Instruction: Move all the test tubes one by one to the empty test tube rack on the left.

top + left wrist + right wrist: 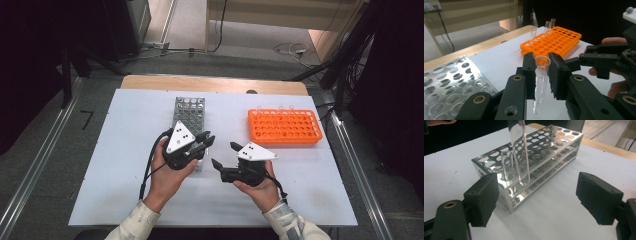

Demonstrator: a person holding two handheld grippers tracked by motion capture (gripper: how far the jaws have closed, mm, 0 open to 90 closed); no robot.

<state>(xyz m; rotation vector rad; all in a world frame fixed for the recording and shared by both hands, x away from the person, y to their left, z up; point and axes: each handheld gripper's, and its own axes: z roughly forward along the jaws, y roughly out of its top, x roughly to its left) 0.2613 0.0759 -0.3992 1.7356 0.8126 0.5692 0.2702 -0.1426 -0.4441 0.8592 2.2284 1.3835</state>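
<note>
Left claw (207, 140) clamped on a glass tube (541, 82), pads pressing just below its open rim, tube hanging nearly upright with its round bottom free. Right claw (223, 154) spread wide and empty, just beside the left one, pointing toward the steel rack (189, 111).

Seen along the right claw's own jaws: held tube low at the near end of that rack, close to a second tube (507, 166) already standing in a corner hole. Hard to tell whether its bottom sits over a hole or just in front of the top plate. Farther right on the white table (130, 165), well apart, an orange rack (284, 127) with three more tubes (547, 27) along its far edge.

Step in hand, by the look of it: shifting tubes from the orange rack to the steel one, this tube gripped and about to be seated.

Needed next: lining up the tube's bottom with a free hole beside the standing tube, keeping it upright, lowering gently through the plates, and only then easing the pads apart. Worth watching: glass knocking against its neighbour or catching on a hole's edge.
</note>
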